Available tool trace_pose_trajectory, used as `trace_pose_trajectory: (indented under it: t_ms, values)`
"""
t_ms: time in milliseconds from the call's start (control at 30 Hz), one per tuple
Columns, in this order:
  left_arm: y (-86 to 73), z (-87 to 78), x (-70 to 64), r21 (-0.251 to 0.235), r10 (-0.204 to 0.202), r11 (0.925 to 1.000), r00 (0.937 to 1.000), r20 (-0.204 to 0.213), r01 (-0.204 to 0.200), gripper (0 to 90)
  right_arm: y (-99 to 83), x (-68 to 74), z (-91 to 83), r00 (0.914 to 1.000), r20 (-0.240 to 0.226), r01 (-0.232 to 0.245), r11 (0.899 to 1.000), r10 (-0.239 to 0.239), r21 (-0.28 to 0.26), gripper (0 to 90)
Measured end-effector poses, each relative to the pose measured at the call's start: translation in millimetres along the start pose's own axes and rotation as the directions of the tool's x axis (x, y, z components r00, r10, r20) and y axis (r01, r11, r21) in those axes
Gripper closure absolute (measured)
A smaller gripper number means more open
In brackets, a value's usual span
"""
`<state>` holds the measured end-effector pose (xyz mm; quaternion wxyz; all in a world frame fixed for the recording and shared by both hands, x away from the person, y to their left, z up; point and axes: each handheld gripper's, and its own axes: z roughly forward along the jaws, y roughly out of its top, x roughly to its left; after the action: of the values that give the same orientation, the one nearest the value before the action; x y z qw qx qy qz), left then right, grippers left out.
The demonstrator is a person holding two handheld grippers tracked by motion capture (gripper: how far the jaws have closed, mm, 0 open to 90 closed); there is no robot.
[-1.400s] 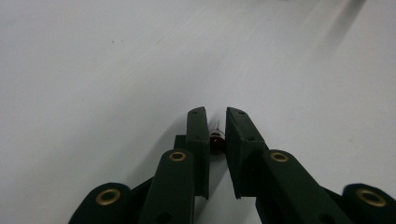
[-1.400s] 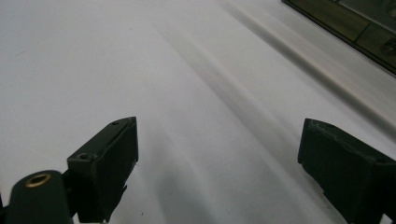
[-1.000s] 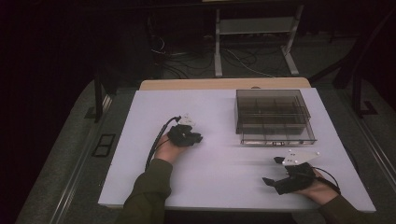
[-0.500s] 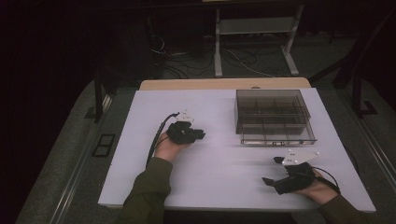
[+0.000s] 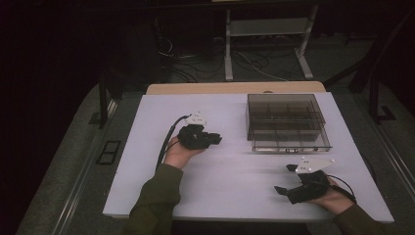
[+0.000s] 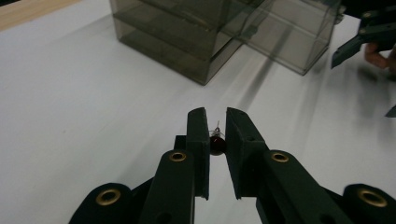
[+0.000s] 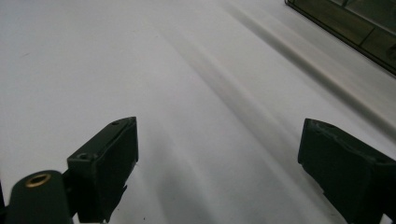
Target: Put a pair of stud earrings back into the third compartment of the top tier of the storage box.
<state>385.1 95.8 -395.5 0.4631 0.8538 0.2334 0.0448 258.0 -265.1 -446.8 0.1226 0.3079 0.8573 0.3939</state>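
My left gripper (image 6: pixel 216 122) is shut on a small dark red bead (image 6: pixel 216 143) with a thin wire stem, pinched between its jaws. In the high view this gripper (image 5: pixel 215 140) sits left of centre on the white table (image 5: pixel 230 161), pointing toward the smoky clear compartment box (image 5: pixel 285 121). The same box (image 6: pixel 219 32) stands just ahead in the left gripper view. My right gripper (image 5: pixel 280 190) rests near the table's front right, jaws wide open with nothing between them. Its two black jaws frame bare table (image 7: pixel 219 126) in the right gripper view.
The box's clear lid or drawer front (image 5: pixel 291 146) lies along its near side. A wooden strip (image 5: pixel 235 88) edges the table's far side. Cables and a metal stand (image 5: pixel 264 49) are on the floor beyond. The box corner (image 7: pixel 369 28) shows at top right.
My left gripper has shifted slightly right and toward the box. The right gripper has barely moved.
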Motion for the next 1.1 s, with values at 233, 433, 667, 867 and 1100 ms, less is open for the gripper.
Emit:
trace_pose_trajectory:
  t_ms: [233, 433, 667, 867, 1100]
  values:
    - [11.3, 1.4, -11.0, -0.015, 0.021, 0.9997, 0.9992, 0.033, -0.02, 78.6, 0.1, 0.3, 0.3, 1.0, 0.0, 0.002, 1.0, -0.002, 0.003, 11.6]
    - [23.0, 5.2, -22.1, -0.023, 0.055, 0.9983, 0.9969, 0.056, -0.053, 78.6, 0.2, 0.7, 0.9, 1.0, 0.0, 0.006, 1.0, -0.006, 0.006, 11.6]
    - [37.1, 13.4, -30.6, -0.033, 0.093, 0.9954, 0.9926, 0.079, -0.091, 78.6, 0.4, 0.7, 0.2, 1.0, 0.0, 0.002, 1.0, -0.002, 0.004, 11.6]
    - [50.5, 23.1, -37.6, -0.042, 0.122, 0.9921, 0.9875, 0.1, -0.118, 78.6, 0.4, 0.8, 0.0, 1.0, -0.002, 0.002, 1.0, -0.002, 0.002, 11.6]
    - [68.2, 37.2, -44.3, -0.039, 0.157, 0.9874, 0.9796, 0.125, -0.153, 78.6, 0.1, 1.1, -0.1, 1.0, -0.001, -0.001, 1.0, 0.001, 0.001, 11.6]
